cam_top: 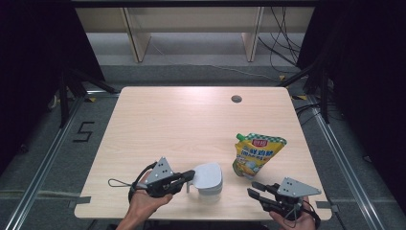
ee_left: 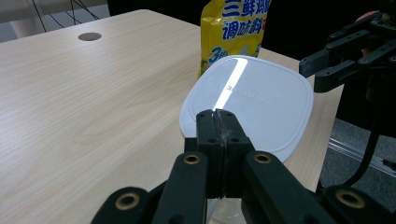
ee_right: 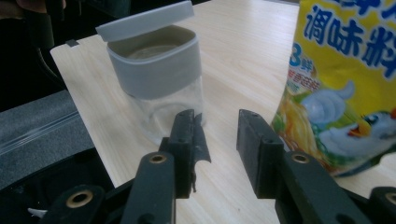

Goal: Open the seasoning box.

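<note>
A clear jar (ee_right: 159, 79) with a grey collar stands near the table's front edge. Its white lid (cam_top: 209, 175) hovers tilted just above the jar's rim (ee_right: 144, 21). My left gripper (cam_top: 190, 177) comes in from the left and is shut on the lid's near edge (ee_left: 219, 126). A yellow seasoning pouch (cam_top: 256, 153) stands upright just right of the jar. My right gripper (cam_top: 253, 188) hangs low at the front right and points toward the jar. Its jaws (ee_right: 219, 135) stand apart with nothing between them, short of both jar and pouch (ee_right: 341, 84).
The light wooden table (cam_top: 182, 124) has a round cable hole (cam_top: 236, 99) at the back right. The jar stands close to the table's front edge. Dark curtains flank both sides, and cables trail on the floor beyond the far edge.
</note>
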Motion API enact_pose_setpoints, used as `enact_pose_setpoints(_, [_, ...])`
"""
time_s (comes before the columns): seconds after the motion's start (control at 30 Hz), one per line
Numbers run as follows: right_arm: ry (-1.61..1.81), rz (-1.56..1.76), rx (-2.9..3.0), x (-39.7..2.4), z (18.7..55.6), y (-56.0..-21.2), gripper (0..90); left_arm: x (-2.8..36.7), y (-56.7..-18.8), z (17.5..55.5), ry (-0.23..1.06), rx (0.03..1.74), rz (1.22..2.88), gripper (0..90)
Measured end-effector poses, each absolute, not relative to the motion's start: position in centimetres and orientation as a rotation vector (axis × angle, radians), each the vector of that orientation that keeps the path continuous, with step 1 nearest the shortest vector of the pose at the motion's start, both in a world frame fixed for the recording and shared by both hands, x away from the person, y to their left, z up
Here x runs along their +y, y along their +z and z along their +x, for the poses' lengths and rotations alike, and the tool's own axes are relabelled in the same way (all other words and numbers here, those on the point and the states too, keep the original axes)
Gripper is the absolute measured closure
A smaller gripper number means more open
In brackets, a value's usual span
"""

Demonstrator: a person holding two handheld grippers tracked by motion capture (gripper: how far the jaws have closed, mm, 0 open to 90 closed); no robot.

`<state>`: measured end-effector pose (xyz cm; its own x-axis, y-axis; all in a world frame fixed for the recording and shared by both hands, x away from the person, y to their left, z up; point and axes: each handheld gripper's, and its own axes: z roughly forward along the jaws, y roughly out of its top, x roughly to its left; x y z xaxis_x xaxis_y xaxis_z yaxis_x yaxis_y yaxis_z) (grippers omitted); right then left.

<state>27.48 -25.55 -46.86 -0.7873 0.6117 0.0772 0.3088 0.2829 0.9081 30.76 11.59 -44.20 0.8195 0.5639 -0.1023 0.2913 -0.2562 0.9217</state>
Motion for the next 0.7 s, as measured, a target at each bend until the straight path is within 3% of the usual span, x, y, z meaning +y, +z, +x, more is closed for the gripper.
enact_pose_setpoints(0.3, [1.525, 0.817, 2.276, -23.5, 27.5, -46.5, 79.2, 11.6, -44.2, 30.8, 0.296, 0.655, 1.856, 88.1])
enact_pose_setpoints(0.47, [1.524, 0.705, 2.253, -22.0, 28.4, -46.1, 89.7, 11.7, -44.2, 30.8, 0.302, 0.64, 1.856, 88.1])
enact_pose_setpoints(0.7, [1.535, 0.668, 2.279, -20.0, 29.2, -45.8, 90.0, 11.8, -44.4, 30.7, 0.298, 0.66, 1.845, 88.1])
